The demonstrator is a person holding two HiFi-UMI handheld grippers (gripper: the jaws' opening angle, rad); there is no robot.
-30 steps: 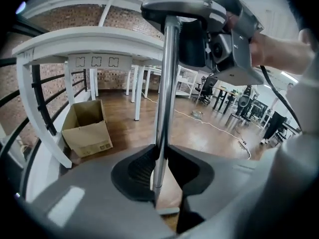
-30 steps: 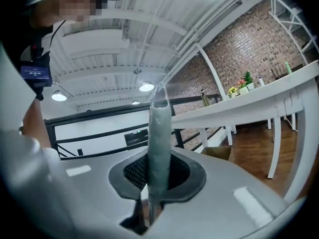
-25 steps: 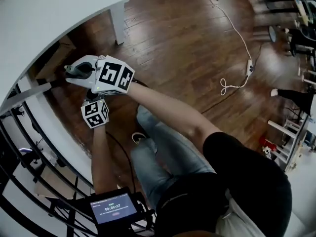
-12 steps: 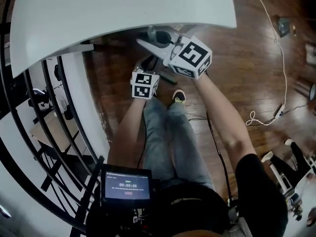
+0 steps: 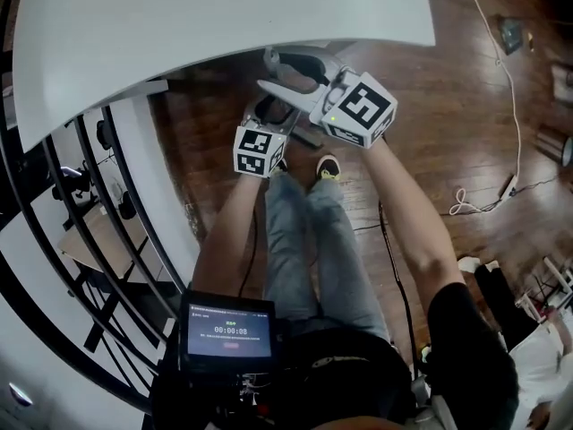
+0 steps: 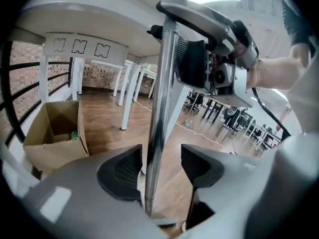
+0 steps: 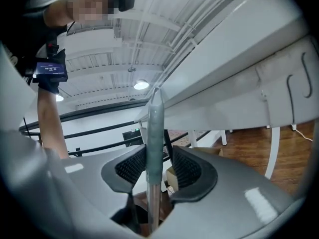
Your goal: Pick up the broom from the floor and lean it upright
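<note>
The broom's metal pole (image 6: 159, 108) stands upright and runs between the jaws of both grippers. My left gripper (image 6: 160, 168) holds low around it. Its jaws are opening: the pole lies by the left pad, with a clear gap to the right pad. Higher up, my right gripper (image 7: 158, 168) has the pole's grey-green capped end (image 7: 154, 133) between its pads; those jaws are opening too, with slim gaps showing. In the head view the left gripper (image 5: 269, 119) and right gripper (image 5: 279, 72) sit close together at the white table's edge (image 5: 224, 25). The broom's head is hidden.
The white table's underside (image 7: 239, 68) hangs just above the pole's top. A black railing (image 5: 89, 222) curves along the left. An open cardboard box (image 6: 55, 133) sits on the wood floor beyond. A white cable (image 5: 501, 70) trails at the right. The person's shoe (image 5: 328, 166) is below the grippers.
Since a second ago both grippers have moved to the white table's edge. Over the last half second they have hardly shifted, and the right gripper's fingers look further apart.
</note>
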